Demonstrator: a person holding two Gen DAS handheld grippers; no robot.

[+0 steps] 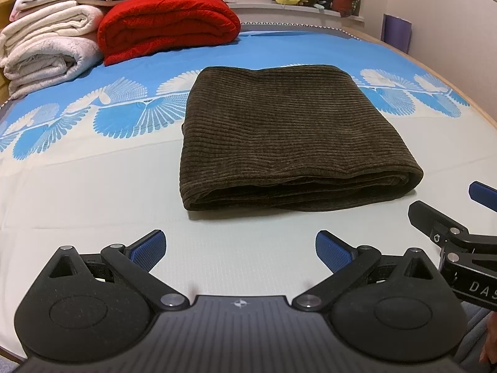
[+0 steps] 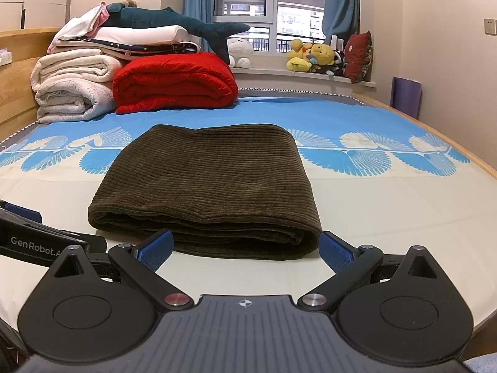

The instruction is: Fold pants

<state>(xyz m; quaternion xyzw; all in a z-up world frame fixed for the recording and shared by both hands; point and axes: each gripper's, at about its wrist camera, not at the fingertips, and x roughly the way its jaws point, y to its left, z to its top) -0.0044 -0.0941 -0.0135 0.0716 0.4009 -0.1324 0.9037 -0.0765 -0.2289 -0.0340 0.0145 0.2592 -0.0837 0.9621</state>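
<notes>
left wrist view: the pants [image 1: 289, 130] lie folded into a thick, roughly square brown corduroy bundle on the bed [image 1: 93, 192], on the pale part of the sheet with the far end reaching the band of blue fan shapes. the stacked layers and open edges face the near edge of the bed; the rounded fold runs along the bundle's right side. its slightly longer side runs from the near edge toward the far edge, and the cords run across it. the left tongs [image 1: 239, 250] hang just short of the bundle's near edge with the blue pads spread wide apart and nothing between them. the right tongs [image 1: 450, 208] show at the right border, near the bundle's near right corner; from here i cannot tell how they stand. at the far left corner of the bed sit a red blanket [image 1: 167, 28] and a pile of white blankets [image 1: 46, 49].

right wrist view: the right tongs [image 2: 245, 250] are spread wide, holding nothing, with the near right end of the pants [image 2: 211, 183] showing between the pads. the left tongs [image 2: 21, 214] show at the left border. the red blanket [image 2: 177, 82] lies by the white blankets [image 2: 71, 87], a toy shark [image 2: 174, 21] on top of the pile. soft toys [image 2: 313, 56] line the windowsill.
</notes>
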